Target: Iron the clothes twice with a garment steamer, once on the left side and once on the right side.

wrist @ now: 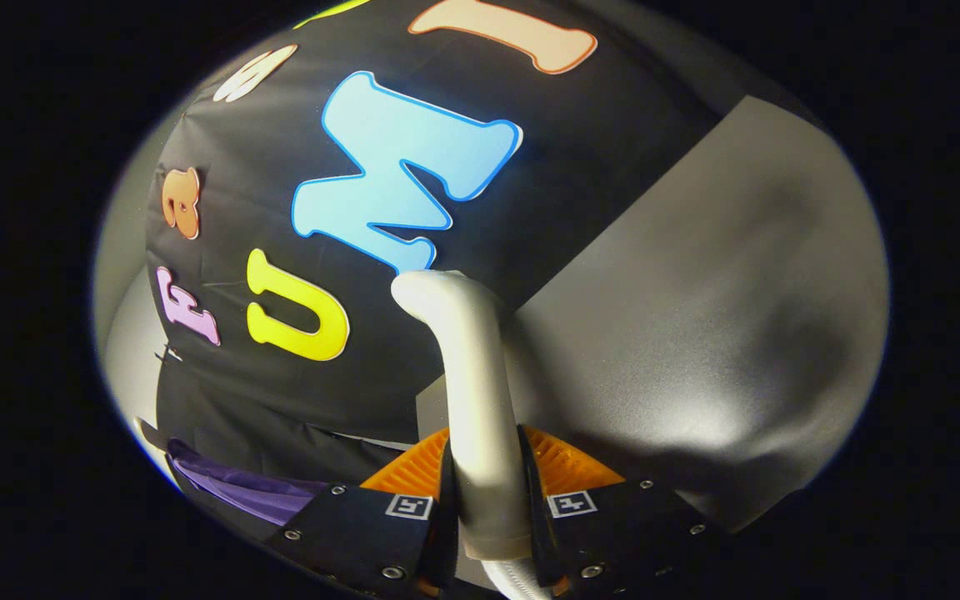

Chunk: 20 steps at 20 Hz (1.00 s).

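While gripped: the gripper [484, 492] has both fingers pressed on the steamer handle [480, 417], jaws narrow, one finger on each flank of the pale tube.
Steamer handle axis: long axis runs straight out along the fingers, away from the camera, then bends over toward the booth wall at its far end.
Steamer head: the curved tip [426, 292] points off to the left of the handle line; the nozzle face itself is turned away, so I cannot tell its exact aim.
Hose: a ribbed pale hose [513, 579] leaves the handle's near end, between the finger bases.
Garment: a strip of purple cloth [238, 487] lies low and to the left of the fingers, under the hem of the black wall cloth; probably the clothes to iron, but so little shows that I would not swear to it.
Key relation: the purple cloth sits to the left and below the steamer head, well apart from it, not ahead of it; the tip is over the wall cloth, not over the garment.
Grey panel: a plain grey surface [722, 292] lies beyond and to the right of the handle.
Coming move, judged: the head needs swinging down and left to face the purple cloth before any pass can start.
Task progress, judged: no contact between steamer and cloth now, so the tool is between passes or not yet at the first.
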### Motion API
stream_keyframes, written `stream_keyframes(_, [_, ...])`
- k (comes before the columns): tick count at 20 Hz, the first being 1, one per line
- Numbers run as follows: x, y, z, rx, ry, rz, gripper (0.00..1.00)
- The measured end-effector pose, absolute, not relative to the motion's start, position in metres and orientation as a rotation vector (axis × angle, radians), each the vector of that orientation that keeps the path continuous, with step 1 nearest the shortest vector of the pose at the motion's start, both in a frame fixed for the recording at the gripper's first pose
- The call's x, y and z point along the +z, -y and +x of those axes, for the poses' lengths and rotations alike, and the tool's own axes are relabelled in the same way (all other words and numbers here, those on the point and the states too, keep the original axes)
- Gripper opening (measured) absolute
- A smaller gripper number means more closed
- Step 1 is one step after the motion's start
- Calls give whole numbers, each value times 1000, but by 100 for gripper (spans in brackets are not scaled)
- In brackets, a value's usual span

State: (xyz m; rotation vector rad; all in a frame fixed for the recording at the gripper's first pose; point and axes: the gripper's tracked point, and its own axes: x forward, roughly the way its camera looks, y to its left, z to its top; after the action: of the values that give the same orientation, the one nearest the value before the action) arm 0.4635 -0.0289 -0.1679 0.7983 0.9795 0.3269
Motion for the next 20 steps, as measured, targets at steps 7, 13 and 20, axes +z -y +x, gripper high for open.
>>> stream_keyframes(7, [-115,5,405,367,-874,699,35])
stream_keyframes(13, [-66,-10,330,331,-740,635,35])
stream_keyframes(20, [-11,-13,248,196,-535,556,35])
